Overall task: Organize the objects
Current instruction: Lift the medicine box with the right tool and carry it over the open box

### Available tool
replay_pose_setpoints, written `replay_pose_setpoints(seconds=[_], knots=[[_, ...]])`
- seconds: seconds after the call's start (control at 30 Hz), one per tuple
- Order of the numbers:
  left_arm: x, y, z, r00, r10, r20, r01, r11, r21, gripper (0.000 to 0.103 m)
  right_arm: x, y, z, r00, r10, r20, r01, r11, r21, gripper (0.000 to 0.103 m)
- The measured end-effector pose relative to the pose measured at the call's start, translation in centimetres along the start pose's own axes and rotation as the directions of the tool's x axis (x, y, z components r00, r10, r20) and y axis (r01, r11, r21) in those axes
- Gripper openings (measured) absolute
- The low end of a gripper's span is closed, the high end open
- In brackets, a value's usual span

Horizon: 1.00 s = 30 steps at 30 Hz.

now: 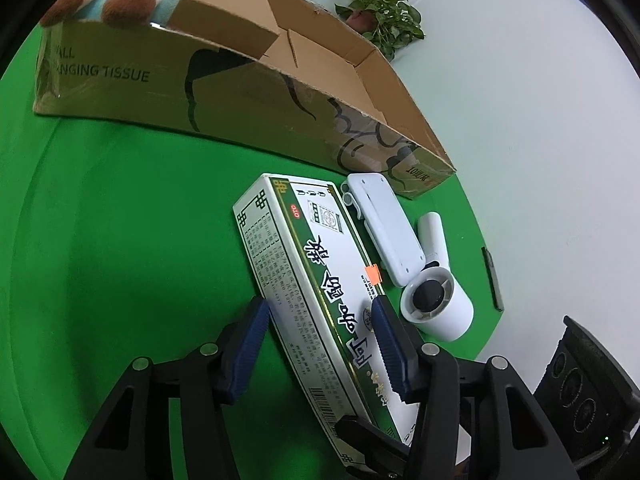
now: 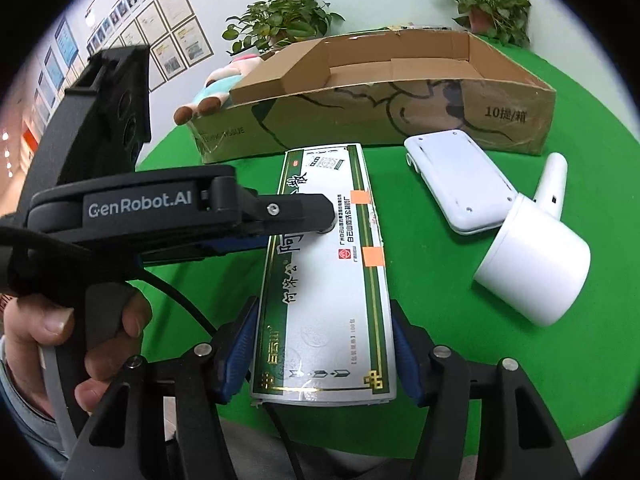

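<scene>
Long white-and-green medicine box (image 2: 324, 280) in mid-table on the green cloth (image 1: 120, 240), one end toward the near edge, the other just short of the cardboard carton (image 2: 400, 112) standing toward the far edge. Printed with large Chinese characters, a barcode on one long side, "OTC" in a small red oval, "100" near the short end; two orange tape tabs on one long edge.

Clamped at both ends, probably because of its length: right gripper (image 2: 324, 356) closed across the width at the near end, blue pads flat on both long sides; left gripper (image 1: 320, 344) partly closed farther up, one pad on the side panel, the other on the top face near the opposite edge, so apparently gripping, though somewhat skewed. "GenRobot.AI" readable on the left gripper body, a hand (image 2: 60, 344) around its handle.

Carton open-topped, likely the destination; "HANGING TISSUE" on its long wall, "10提/箱" near one corner. Plush toy (image 2: 216, 92) at its far end. Flat white device (image 2: 460, 180) and white handheld fan (image 2: 536, 264) beside the box, toward the table's right edge. Potted plants (image 2: 280, 20) beyond the carton.
</scene>
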<state>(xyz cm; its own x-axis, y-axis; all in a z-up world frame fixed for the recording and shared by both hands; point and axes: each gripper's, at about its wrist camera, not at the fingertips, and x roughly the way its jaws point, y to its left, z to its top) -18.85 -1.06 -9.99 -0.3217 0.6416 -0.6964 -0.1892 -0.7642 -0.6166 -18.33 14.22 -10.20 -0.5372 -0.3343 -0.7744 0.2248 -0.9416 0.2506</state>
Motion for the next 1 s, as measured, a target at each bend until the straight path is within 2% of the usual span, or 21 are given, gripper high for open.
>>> replay_pose_setpoints(seconds=[0.2,0.4,0.47,0.63,0.8,1.0], knots=[[0.4,0.8,-0.6,1.0,-0.013,-0.014,0.012,0.999,-0.04,0.06,-0.5,-0.5,-0.4,0.999,0.052,0.0,-0.052,0.997,0.056,0.059],[0.4,0.8,-1.2,0.998,-0.053,-0.034,0.051,0.997,-0.055,0.058,-1.0,-0.1,-0.7,0.997,0.081,0.007,-0.081,0.996,0.038,0.059],[0.1,0.5,-1.3,0.998,-0.058,-0.026,0.056,0.997,-0.049,0.056,-1.3,0.4,-0.8,0.998,0.057,0.021,-0.057,0.998,0.01,0.059],[-1.6,-1.2,-1.0,0.998,-0.063,0.005,0.063,0.998,0.006,0.053,-2.2,0.8,-0.7,0.997,0.053,0.055,-0.052,0.999,-0.008,0.059],[-3.7,-4.4,0.1,0.997,-0.053,0.053,0.046,0.992,0.115,0.048,-3.7,1.1,-0.2,0.994,0.041,0.1,-0.04,0.999,-0.012,0.059],[-6.1,-7.7,2.2,0.993,-0.075,0.094,0.056,0.979,0.195,0.044,-5.0,1.2,1.8,0.985,0.023,0.171,-0.019,1.0,-0.023,0.059]])
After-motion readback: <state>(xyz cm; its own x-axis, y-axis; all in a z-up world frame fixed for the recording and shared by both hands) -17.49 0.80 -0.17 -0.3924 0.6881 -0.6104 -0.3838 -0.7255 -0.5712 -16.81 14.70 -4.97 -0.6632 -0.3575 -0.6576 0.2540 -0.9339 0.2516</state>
